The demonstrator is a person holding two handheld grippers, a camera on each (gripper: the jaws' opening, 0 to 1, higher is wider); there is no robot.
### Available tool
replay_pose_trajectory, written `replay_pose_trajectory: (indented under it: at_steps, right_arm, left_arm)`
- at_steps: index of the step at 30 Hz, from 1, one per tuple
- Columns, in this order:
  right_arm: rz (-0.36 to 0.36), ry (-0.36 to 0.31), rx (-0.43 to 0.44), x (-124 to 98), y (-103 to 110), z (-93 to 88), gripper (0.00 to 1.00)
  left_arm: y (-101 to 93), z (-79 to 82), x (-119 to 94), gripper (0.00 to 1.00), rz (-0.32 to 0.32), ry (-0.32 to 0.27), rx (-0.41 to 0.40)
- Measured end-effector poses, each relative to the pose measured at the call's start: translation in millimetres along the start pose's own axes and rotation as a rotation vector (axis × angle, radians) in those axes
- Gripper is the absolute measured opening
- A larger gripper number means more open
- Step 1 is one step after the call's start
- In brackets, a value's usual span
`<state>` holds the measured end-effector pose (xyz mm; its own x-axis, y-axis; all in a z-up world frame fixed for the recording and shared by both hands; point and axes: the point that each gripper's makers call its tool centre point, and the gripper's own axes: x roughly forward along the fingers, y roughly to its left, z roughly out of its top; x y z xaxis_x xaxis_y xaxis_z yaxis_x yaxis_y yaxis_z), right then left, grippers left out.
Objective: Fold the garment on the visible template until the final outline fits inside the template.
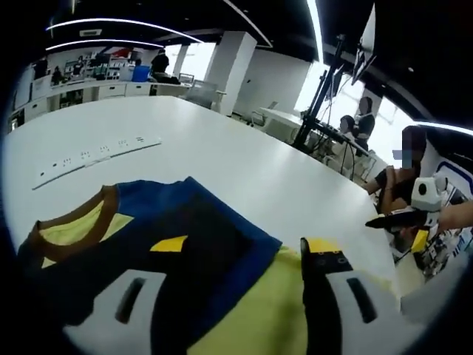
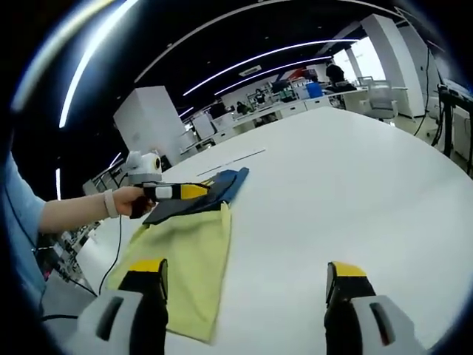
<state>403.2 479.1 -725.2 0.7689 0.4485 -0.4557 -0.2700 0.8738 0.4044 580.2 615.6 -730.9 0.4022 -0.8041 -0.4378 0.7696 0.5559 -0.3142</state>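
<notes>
The left gripper [image 2: 194, 191] pinches the garment's [image 2: 188, 255] far blue end, while the right gripper [image 2: 247, 285], jaws spread and empty, hangs beside its near yellow hem.

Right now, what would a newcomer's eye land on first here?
The yellow and blue garment lying on the big white table, near its edge. Next, the left gripper held by a hand over the garment's blue end, and the right gripper open over bare tabletop beside it.

No text or label can be read; markings on the white strip [image 1: 92, 157] seem too blurred.
</notes>
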Motion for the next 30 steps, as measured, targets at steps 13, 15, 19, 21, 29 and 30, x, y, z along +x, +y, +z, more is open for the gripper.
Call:
replay_pose_trajectory:
  at_steps: [13,15,19,21,29,30]
  right_arm:
    - [0.017,-0.004,-0.030,4.3,6.5,7.8,0.89]
    - [0.019,-0.005,-0.036,4.6,7.5,9.3,0.89]
    - [0.027,-0.005,-0.046,6.4,9.8,10.8,0.90]
    - [0.032,0.004,-0.060,8.8,11.7,10.3,0.90]
    - [0.077,0.022,-0.094,21.8,24.2,12.9,0.93]
    - [0.086,0.028,-0.109,24.4,27.1,13.5,0.94]
  left_arm:
    - [7.5,1.4,-8.0,0.93,0.023,-0.002,0.022]
    - [7.8,2.9,-12.0,0.93,0.027,-0.009,0.023]
    - [9.3,2.9,-22.2,0.93,0.034,-0.020,0.016]
    - [11.4,0.6,-30.1,0.93,0.045,-0.021,0.017]
    - [23.2,-6.4,-68.3,0.92,0.088,-0.037,-0.004]
    - [24.0,-7.3,-73.1,0.92,0.092,-0.038,-0.002]
